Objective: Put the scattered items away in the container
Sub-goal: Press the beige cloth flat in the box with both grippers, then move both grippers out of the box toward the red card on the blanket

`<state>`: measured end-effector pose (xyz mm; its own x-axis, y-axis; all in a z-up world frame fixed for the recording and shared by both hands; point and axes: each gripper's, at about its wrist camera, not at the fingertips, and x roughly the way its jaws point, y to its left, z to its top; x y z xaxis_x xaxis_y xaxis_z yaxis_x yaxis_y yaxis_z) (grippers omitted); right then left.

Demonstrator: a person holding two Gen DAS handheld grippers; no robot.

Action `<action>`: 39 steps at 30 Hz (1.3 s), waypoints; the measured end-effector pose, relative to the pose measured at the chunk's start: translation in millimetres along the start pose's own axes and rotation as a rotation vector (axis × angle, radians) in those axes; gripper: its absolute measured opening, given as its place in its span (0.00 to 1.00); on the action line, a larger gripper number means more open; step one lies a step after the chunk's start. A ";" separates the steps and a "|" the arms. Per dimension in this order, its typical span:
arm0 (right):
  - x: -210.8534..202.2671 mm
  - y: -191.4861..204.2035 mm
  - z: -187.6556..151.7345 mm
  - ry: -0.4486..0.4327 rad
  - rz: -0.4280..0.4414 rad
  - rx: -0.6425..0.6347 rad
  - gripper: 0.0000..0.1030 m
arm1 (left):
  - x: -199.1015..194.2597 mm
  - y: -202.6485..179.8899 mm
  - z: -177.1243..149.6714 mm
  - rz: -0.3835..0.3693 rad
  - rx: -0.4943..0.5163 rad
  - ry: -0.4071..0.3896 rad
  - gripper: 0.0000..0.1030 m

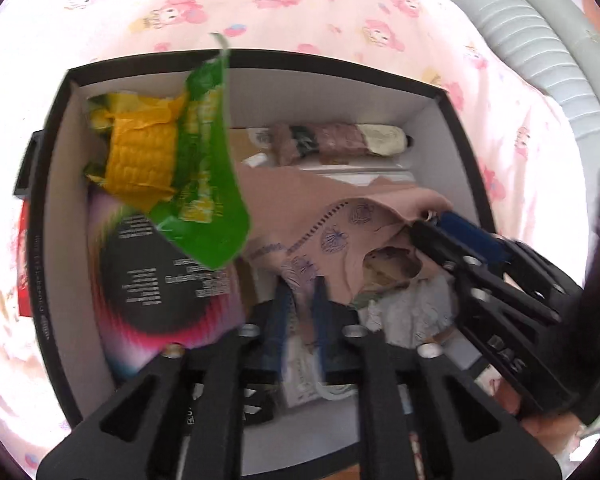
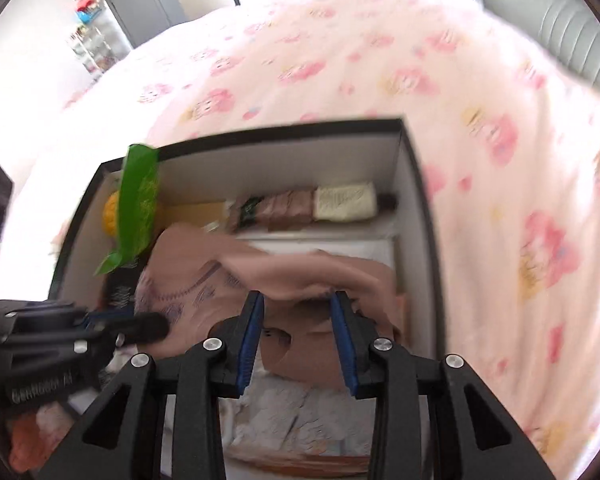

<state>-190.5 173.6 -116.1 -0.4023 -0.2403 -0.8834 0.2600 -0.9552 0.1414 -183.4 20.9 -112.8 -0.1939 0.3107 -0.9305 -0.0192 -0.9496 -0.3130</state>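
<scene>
A black box with a white inside (image 1: 56, 208) (image 2: 410, 184) sits on the pink bedsheet. It holds a green and yellow corn snack bag (image 1: 168, 152) (image 2: 138, 196), a round black and pink package (image 1: 160, 276), a brown and cream roll (image 1: 340, 140) (image 2: 312, 204) and a pink patterned cloth (image 1: 320, 216) (image 2: 260, 276). My left gripper (image 1: 300, 300) (image 2: 148, 326) is low in the box, jaws narrowly apart with cloth between them. My right gripper (image 2: 296, 300) (image 1: 428, 220) is open, its fingertips touching the cloth's raised edge.
The pink cartoon bedsheet (image 2: 380, 60) surrounds the box. A grey padded headboard (image 1: 532, 32) stands at the far right. A red item (image 1: 24, 264) lies outside the box's left wall. White crumpled fabric (image 2: 284, 412) lies in the box's near end.
</scene>
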 end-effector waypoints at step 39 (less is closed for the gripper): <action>-158.5 60.5 -54.1 -0.162 0.108 0.041 0.32 | -105.9 -10.1 -79.5 -0.228 0.157 -0.194 0.43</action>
<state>-63.6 163.2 8.3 -0.5104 -0.3636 -0.7793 0.2752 -0.9276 0.2525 -84.8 1.0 -26.2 -0.3500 0.5160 -0.7818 -0.2311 -0.8564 -0.4617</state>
